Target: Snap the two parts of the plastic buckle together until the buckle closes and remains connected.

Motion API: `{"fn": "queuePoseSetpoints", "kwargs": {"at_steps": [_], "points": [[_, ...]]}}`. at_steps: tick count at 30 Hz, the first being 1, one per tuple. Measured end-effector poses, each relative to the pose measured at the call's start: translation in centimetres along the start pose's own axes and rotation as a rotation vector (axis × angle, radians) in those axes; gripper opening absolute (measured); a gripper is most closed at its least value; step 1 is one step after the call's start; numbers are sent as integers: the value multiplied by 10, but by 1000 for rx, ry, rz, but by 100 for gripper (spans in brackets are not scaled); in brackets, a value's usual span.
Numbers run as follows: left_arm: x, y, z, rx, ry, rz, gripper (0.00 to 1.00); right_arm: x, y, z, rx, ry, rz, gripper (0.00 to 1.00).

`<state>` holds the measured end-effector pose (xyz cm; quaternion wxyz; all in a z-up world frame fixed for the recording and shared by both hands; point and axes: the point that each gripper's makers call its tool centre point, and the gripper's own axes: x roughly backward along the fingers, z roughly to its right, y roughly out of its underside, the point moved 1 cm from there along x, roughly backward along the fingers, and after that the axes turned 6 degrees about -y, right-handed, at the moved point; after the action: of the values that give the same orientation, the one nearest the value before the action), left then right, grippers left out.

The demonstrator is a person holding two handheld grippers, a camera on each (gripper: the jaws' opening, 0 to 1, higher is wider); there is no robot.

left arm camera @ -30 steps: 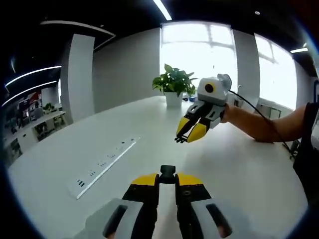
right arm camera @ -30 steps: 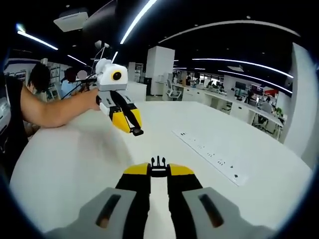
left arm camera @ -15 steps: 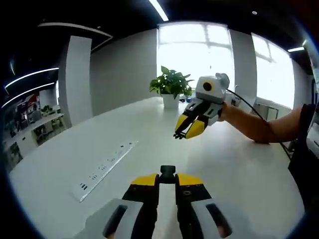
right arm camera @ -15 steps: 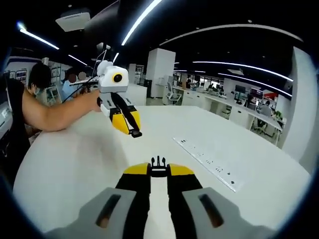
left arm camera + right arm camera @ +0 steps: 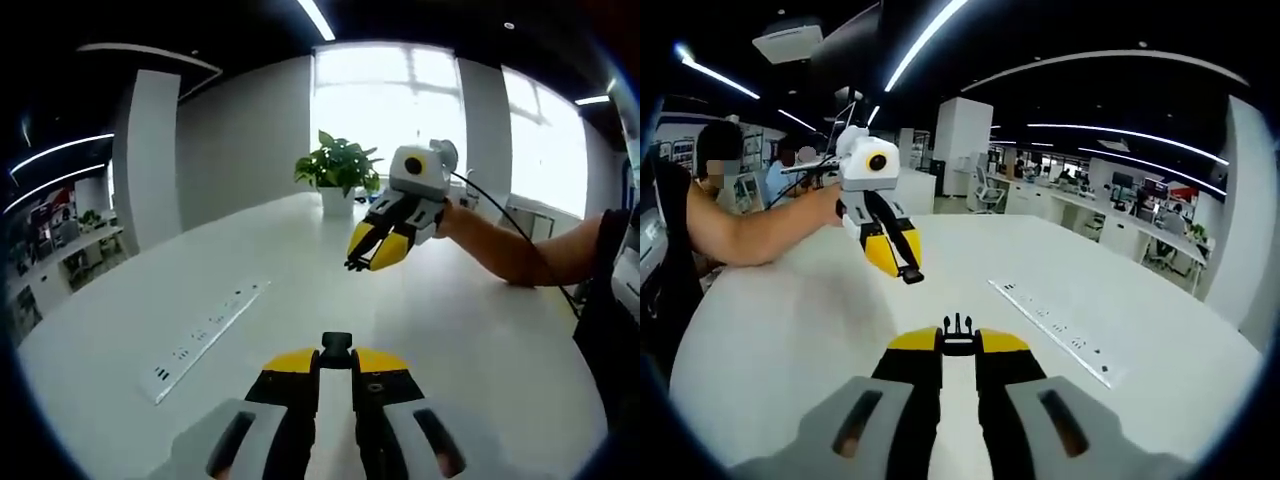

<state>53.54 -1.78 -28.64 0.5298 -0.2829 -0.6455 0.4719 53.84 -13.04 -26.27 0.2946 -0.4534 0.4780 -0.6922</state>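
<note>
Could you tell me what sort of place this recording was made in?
Most likely an open-plan office: a large white table with a built-in socket strip, a potted plant by tall windows, and rows of desks behind.

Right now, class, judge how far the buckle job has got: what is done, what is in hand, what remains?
Done: each half is picked up. The left gripper is shut on the socket half; the right gripper is shut on the pronged half.

In hand: both are held above the white table, facing each other with a clear gap between them.

Left: bring the halves together, line up the prongs with the socket and press until they snap.
</note>
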Motion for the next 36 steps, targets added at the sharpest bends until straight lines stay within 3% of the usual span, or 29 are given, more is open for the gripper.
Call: {"fn": "queuePoseSetpoints", "kwargs": {"at_steps": [25, 36], "points": [[7, 0, 14, -15, 19, -10, 11, 8, 2, -17, -13, -7, 3, 12], [16, -7, 31, -24, 23, 10, 11, 13, 4, -33, -10, -6, 3, 12]]}}
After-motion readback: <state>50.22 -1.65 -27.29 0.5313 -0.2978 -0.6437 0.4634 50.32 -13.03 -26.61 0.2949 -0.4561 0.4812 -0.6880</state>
